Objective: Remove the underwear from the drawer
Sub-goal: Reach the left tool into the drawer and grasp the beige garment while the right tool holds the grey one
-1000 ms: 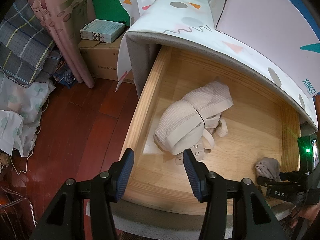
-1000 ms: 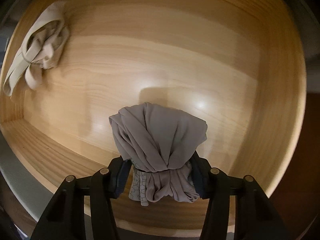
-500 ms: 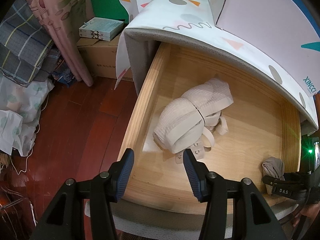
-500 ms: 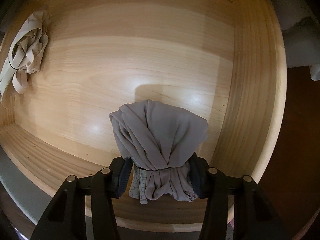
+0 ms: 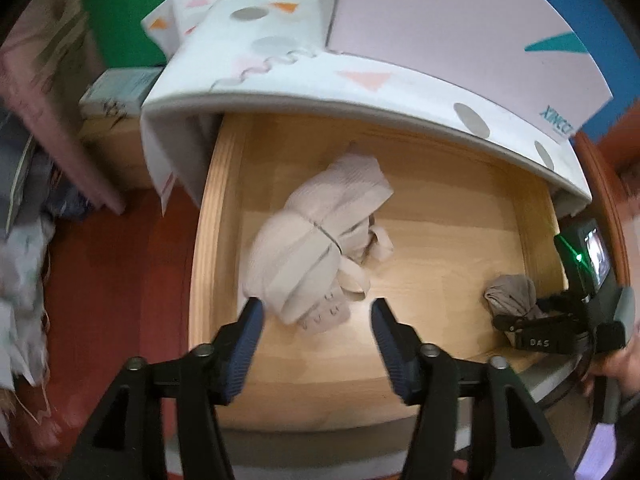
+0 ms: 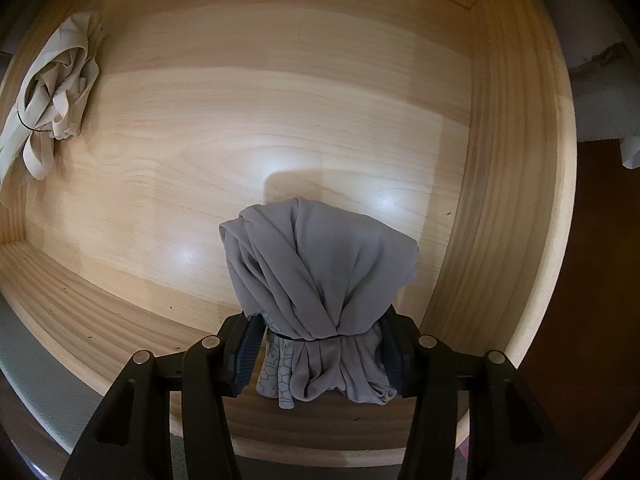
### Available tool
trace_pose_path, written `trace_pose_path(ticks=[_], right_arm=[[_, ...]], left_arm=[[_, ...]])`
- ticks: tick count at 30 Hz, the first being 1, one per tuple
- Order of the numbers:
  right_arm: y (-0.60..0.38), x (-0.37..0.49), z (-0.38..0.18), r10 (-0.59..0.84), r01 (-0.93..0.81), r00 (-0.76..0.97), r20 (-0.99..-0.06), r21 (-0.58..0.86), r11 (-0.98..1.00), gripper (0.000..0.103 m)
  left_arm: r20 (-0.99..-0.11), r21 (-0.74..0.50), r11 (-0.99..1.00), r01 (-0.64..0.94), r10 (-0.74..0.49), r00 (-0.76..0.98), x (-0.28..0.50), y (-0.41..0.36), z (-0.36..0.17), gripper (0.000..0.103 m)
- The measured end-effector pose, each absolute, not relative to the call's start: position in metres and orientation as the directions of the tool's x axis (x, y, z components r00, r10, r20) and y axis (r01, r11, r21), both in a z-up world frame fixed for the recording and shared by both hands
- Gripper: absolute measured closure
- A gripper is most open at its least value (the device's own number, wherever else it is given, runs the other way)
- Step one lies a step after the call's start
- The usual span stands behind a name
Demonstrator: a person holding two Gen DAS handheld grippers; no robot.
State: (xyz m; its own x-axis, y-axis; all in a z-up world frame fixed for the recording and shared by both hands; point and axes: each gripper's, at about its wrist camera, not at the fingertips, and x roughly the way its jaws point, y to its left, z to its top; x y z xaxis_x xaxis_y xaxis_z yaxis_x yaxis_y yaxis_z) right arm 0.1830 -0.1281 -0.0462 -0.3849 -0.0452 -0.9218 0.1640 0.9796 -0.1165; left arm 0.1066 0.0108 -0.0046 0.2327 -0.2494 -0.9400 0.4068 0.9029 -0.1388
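The wooden drawer (image 5: 440,264) stands open. A beige bundled undergarment (image 5: 316,240) lies in its left half and also shows in the right wrist view (image 6: 52,100) at far left. My left gripper (image 5: 316,320) is open, just above the bundle's near end. My right gripper (image 6: 320,344) is shut on a grey bundle of underwear (image 6: 320,268) tied with a band, held above the drawer floor near the right wall. In the left wrist view this grey bundle (image 5: 512,292) and right gripper (image 5: 520,322) show at the drawer's front right corner.
A patterned white cloth (image 5: 360,72) covers the cabinet top over the drawer. A cardboard box (image 5: 108,140) with a small carton on it stands left of the cabinet. Curtains and piled fabric (image 5: 24,200) line the left over red wooden floor (image 5: 120,280).
My left gripper has moved right and closer over the drawer, toward the beige bundle. My right gripper has drawn back and risen with the grey bundle still held.
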Motion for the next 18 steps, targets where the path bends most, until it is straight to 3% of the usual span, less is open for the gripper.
trace_pose_path(ticks=[14,18], right_arm=[[-0.130,0.183,-0.049,-0.009,0.179,-0.392,-0.920,-0.086,0.980,0.054],[-0.131,0.183,-0.052,-0.006,0.179,-0.398,-0.918,-0.084,0.980,0.054]], left_arm=[[-0.974,-0.065,0.827,0.558,-0.174,0.145,0.155,-0.044,-0.038,0.039],[-0.977,-0.033,0.825,0.564,-0.146,0.156,0.169,-0.056,-0.049,0.035]])
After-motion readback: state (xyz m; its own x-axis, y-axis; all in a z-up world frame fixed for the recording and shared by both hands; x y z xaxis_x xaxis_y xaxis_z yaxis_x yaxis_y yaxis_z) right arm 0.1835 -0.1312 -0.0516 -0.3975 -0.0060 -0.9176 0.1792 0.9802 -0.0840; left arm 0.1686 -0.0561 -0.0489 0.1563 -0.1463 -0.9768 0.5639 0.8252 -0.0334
